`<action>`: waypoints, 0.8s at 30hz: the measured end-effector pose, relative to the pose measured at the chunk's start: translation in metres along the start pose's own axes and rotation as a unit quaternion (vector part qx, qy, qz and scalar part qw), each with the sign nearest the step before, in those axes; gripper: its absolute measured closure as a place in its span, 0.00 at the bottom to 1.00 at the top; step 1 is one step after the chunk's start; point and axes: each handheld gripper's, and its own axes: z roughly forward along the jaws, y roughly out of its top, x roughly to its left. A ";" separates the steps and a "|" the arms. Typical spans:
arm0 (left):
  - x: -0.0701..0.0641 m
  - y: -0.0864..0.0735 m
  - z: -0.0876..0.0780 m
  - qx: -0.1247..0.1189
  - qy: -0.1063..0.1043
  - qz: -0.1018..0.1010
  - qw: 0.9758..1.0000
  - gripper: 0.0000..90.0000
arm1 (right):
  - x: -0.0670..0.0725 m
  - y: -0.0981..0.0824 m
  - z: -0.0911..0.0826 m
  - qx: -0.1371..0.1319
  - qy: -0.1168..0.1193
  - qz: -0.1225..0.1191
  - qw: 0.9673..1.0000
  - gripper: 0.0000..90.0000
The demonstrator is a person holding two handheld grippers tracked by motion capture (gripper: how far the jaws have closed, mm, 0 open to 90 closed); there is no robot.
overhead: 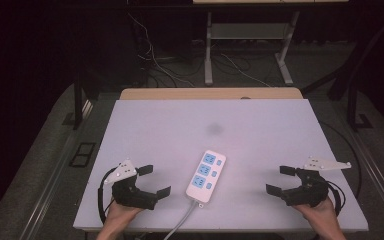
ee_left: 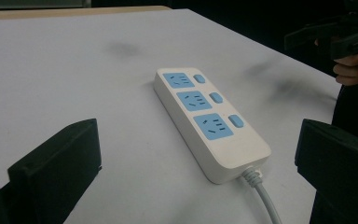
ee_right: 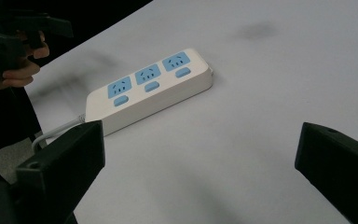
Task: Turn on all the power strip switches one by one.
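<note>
A lab: white test table, loose floor cables, dark surroundings.

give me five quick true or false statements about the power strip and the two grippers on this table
1. The power strip has three blue sockets. True.
2. The left gripper is clamped on the power strip. False: its jaws stand open and apart from the strip.
3. The power strip lies between the two grippers. True.
4. A plug sits in one of the sockets. False: all three sockets are free.
5. The right gripper holds the strip's white cable. False: its jaws are open and hold nothing; the cable runs off the near edge of the table.
</note>
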 end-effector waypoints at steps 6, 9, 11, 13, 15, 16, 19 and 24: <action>-0.002 0.003 0.000 0.000 -0.002 0.002 1.000 0.00 | 0.000 0.000 0.001 0.002 0.001 0.000 1.000 0.01; -0.003 0.005 0.000 0.002 -0.003 0.006 1.000 0.00 | 0.000 0.000 0.001 0.004 -0.001 -0.002 1.000 0.01; -0.004 0.006 -0.001 0.001 -0.004 0.007 1.000 0.00 | 0.000 -0.001 0.001 0.004 -0.002 -0.002 1.000 0.01; -0.005 0.008 -0.002 0.004 -0.004 0.011 1.000 0.00 | 0.000 -0.001 0.001 0.003 -0.003 -0.002 1.000 0.01; -0.006 0.011 -0.002 0.007 -0.005 0.014 1.000 0.00 | -0.001 -0.001 0.001 0.003 -0.004 -0.003 1.000 0.01; -0.006 0.013 -0.002 0.011 -0.007 0.015 1.000 0.00 | -0.001 -0.001 0.001 0.003 -0.004 -0.002 1.000 0.01; -0.007 0.016 -0.002 0.015 -0.010 0.023 1.000 0.00 | -0.001 -0.001 0.001 0.004 -0.004 0.000 1.000 0.01; -0.008 0.021 0.001 0.029 -0.017 0.029 0.999 0.00 | -0.001 -0.001 0.001 0.005 -0.005 -0.001 1.000 0.01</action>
